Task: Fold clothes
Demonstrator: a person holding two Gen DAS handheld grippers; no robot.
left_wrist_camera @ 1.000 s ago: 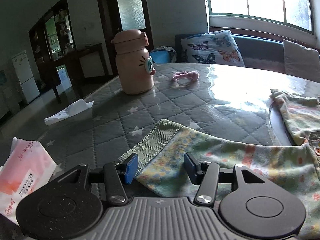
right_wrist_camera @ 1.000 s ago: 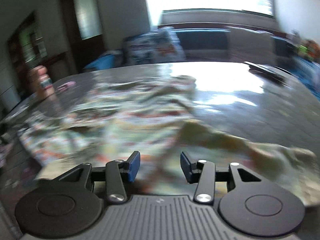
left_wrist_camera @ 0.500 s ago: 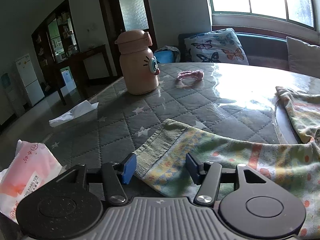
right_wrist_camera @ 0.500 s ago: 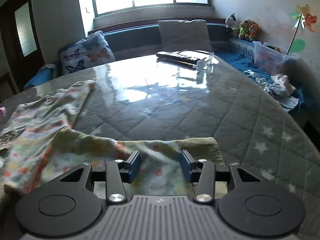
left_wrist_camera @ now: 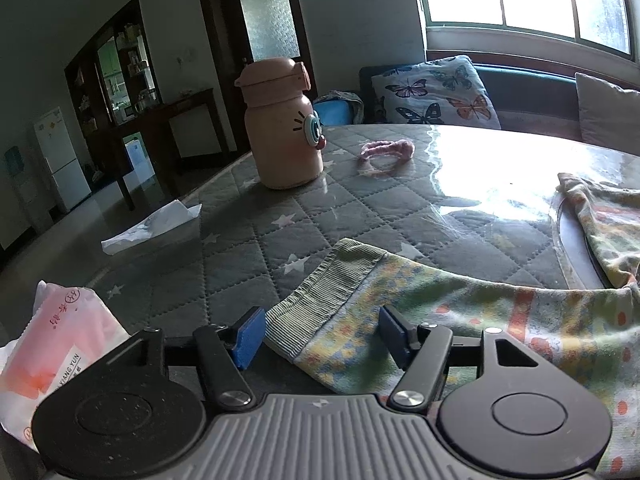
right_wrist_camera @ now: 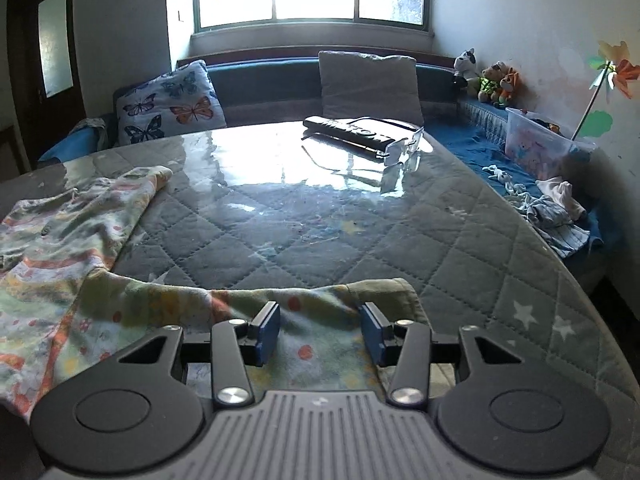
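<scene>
Stretching crosswise between the two grippers, one printed garment (left_wrist_camera: 460, 312) is spread on the quilted bench (left_wrist_camera: 280, 240), its long axis left to right. One ribbed cuff (left_wrist_camera: 320, 296) is straddled by the released left gripper (left_wrist_camera: 320, 336), the other cuff (right_wrist_camera: 384, 292) by the released right gripper (right_wrist_camera: 320, 332). Neither is clamped. Two grippers and two cuffs are counted.

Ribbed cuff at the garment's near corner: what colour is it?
Pale green ribbed cuff, plain beside the floral print; clearest in the left wrist view.

Left tongs (left_wrist_camera: 322, 336), right tongs (right_wrist_camera: 320, 328) agape.
</scene>
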